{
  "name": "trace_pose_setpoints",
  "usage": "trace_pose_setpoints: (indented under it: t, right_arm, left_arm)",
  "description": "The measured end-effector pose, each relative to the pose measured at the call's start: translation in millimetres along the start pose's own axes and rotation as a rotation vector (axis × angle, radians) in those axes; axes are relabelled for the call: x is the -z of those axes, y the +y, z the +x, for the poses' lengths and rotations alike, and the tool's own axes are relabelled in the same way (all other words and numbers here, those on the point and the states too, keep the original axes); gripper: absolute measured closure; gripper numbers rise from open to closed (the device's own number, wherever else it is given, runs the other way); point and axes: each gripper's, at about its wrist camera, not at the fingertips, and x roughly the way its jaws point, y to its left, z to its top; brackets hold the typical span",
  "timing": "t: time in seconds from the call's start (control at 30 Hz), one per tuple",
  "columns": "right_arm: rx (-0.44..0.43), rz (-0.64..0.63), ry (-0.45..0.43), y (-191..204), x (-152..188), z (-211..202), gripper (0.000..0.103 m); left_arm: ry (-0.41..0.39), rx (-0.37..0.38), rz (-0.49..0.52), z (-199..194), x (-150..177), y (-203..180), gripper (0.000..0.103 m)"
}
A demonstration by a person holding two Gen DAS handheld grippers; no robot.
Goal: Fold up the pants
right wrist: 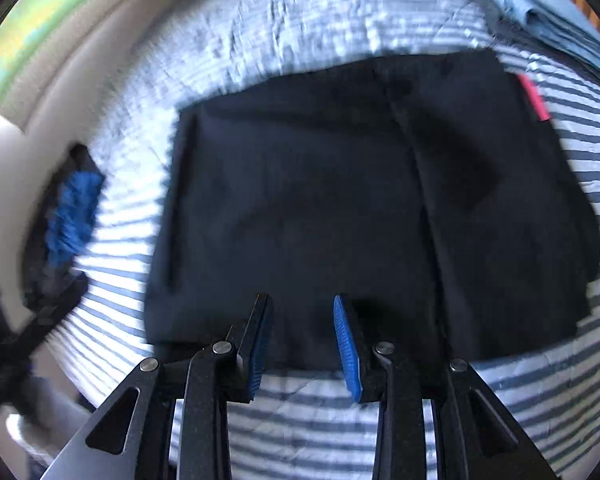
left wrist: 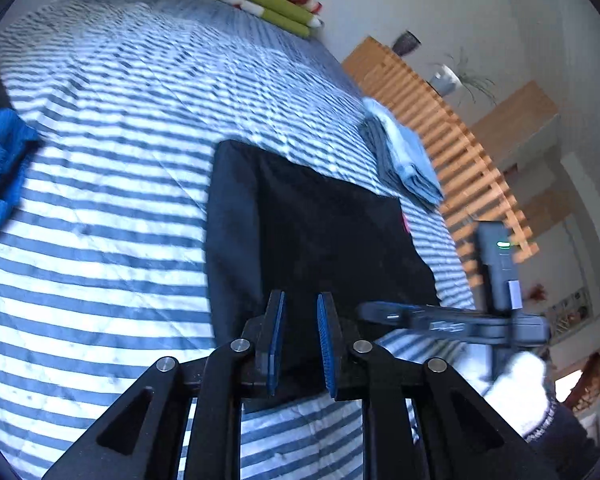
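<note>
Black cloth, the folded pants (right wrist: 364,208) lie flat on the striped bed cover (left wrist: 100,208) as a broad block. In the right wrist view a lengthwise seam runs from their far edge toward the near one, and a small red tag (right wrist: 534,98) sticks out at their far right corner. Which end is the waist cannot be told, since the cloth is dark and that view is smeared by motion.

Over the near edge of the pants the left gripper (left wrist: 300,340) hangs with its blue-padded fingers a little apart and nothing between them. The right gripper (right wrist: 302,344) is likewise just above that near edge, fingers parted and empty. Its body also shows in the left wrist view beside the pants, in a white-gloved hand (left wrist: 520,388) partly cut off by the frame.

Beyond the pants' far right corner sits a stack of folded blue-grey laundry (left wrist: 408,152). A blue garment (left wrist: 0,160), cut off at the frame's edge, lies well apart on the other side.
</note>
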Motion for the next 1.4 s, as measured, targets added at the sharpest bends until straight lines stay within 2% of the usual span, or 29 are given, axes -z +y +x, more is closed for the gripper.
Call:
trace_pose_setpoints:
  t: [0.07,0.13,0.2,0.27,0.33,0.43,0.57,0.63,0.77,0.83,0.9,1.0,1.1,1.17,1.27,1.4]
  right_arm:
    - [0.011,-0.018,0.017,2,4,12,0.073]
    - [0.017,-0.033,0.019,4,4,11,0.073]
    - [-0.004,-0.037,0.028,8,4,3,0.073]
    - [-0.02,-0.043,0.016,11,-2,-5,0.073]
    - [-0.039,-0.035,-0.009,9,-8,-12,0.073]
    - [-0.086,-0.046,-0.039,25,-28,-12,0.073]
    - [-0.124,-0.091,-0.09,70,-68,5,0.073]
    - [-0.1,-0.119,-0.097,88,-84,19,0.073]
    - [-0.079,-0.107,-0.051,111,-109,63,0.073]
    - [-0.055,-0.094,-0.032,110,-112,78,0.073]
    - [-0.049,-0.13,-0.044,113,-111,76,0.074]
    - [-0.12,-0.124,-0.03,98,-106,54,0.074]
    - [-0.119,-0.113,-0.094,65,-100,13,0.074]
    - [-0.105,-0.064,-0.13,28,-99,-18,0.074]
    - [-0.062,0.016,-0.179,-32,-90,-59,0.073]
    - [0.031,0.1,-0.195,-97,-76,-84,0.066]
  left_arm:
    - [0.052,0.0,0.027,19,5,-3,0.082]
    - [0.139,-0.002,0.022,44,14,1,0.082]
    - [0.208,-0.066,0.027,63,30,12,0.084]
    - [0.17,-0.028,0.031,59,40,20,0.086]
    - [0.17,0.003,-0.02,52,40,27,0.085]
    - [0.113,0.008,-0.087,34,35,33,0.084]
    - [0.049,-0.016,-0.082,17,28,36,0.083]
    - [0.063,-0.009,-0.085,17,26,41,0.083]
    - [0.084,-0.008,-0.096,21,27,50,0.083]
    - [0.09,-0.007,-0.102,23,27,54,0.083]
    - [0.092,-0.012,-0.099,22,25,56,0.083]
    - [0.084,-0.012,-0.113,18,21,55,0.083]
    - [0.057,0.003,-0.112,8,12,49,0.08]
    - [0.037,0.018,-0.086,1,4,40,0.074]
    - [0.029,0.037,-0.065,1,-4,26,0.073]
    - [0.044,0.056,-0.044,11,-7,3,0.072]
